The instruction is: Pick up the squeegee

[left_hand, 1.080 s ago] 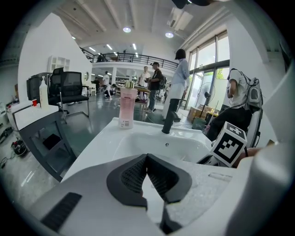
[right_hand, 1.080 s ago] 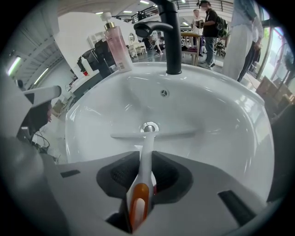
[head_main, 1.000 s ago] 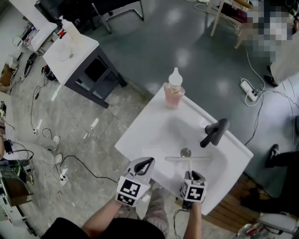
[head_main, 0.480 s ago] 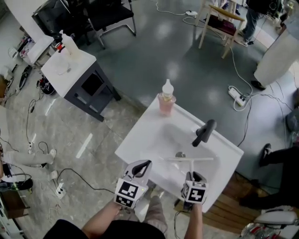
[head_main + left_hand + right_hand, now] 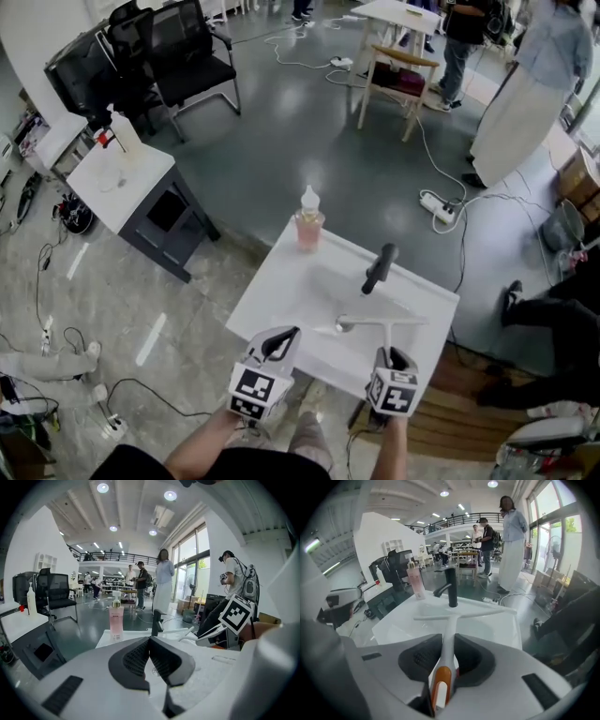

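Observation:
The white T-shaped squeegee (image 5: pixel 382 330) hangs over the white sink (image 5: pixel 272 281), its blade crosswise near the drain. My right gripper (image 5: pixel 387 358) is shut on its handle. In the right gripper view the white handle with its orange end (image 5: pixel 446 658) runs between the two dark pads, and the blade (image 5: pixel 464 615) stretches across in front of the black faucet (image 5: pixel 451 588). My left gripper (image 5: pixel 287 337) hovers at the sink's near left edge. Its jaws (image 5: pixel 150 643) meet with nothing between them.
A pink soap bottle (image 5: pixel 307 225) stands at the sink's far corner, and the black faucet (image 5: pixel 378 268) rises at its back right. A small white table (image 5: pixel 117 173) and a black chair (image 5: pixel 183 66) stand at the left. Cables and a power strip (image 5: pixel 437 208) lie on the floor; people stand beyond.
The head view has drawn back and tilted up, so the sink looks smaller and more of the room shows. The squeegee's blade now sits beside the drain rather than nearer than it.

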`<state>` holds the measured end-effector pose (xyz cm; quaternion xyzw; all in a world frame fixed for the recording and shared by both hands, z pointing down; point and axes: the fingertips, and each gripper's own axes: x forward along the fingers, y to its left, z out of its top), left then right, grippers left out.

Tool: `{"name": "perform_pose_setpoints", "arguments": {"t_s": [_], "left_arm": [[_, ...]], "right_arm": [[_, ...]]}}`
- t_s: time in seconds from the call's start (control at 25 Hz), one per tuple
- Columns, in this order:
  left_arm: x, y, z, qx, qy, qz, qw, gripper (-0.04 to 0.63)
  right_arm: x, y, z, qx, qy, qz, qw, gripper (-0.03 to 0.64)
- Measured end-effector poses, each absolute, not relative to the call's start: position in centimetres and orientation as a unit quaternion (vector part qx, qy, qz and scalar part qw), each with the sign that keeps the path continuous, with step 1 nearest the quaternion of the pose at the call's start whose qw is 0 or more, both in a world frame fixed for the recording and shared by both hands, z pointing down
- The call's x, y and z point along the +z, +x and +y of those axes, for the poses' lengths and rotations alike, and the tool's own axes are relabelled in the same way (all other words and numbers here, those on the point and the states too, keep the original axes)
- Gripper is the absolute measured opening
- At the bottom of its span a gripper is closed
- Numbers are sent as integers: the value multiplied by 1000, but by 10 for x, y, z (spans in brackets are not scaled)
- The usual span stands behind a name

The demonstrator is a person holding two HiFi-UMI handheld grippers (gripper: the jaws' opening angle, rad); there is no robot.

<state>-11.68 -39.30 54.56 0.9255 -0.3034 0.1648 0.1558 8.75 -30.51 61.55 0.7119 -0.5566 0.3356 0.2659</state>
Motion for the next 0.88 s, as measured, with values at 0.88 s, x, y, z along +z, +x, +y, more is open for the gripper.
{"name": "perform_pose_setpoints", "arguments": {"t_s": [0.88], "left_arm": [[424, -152, -307, 71, 974, -208, 55, 3]], "right_arm": [[431, 16, -179, 140, 839, -515, 107, 80]]}}
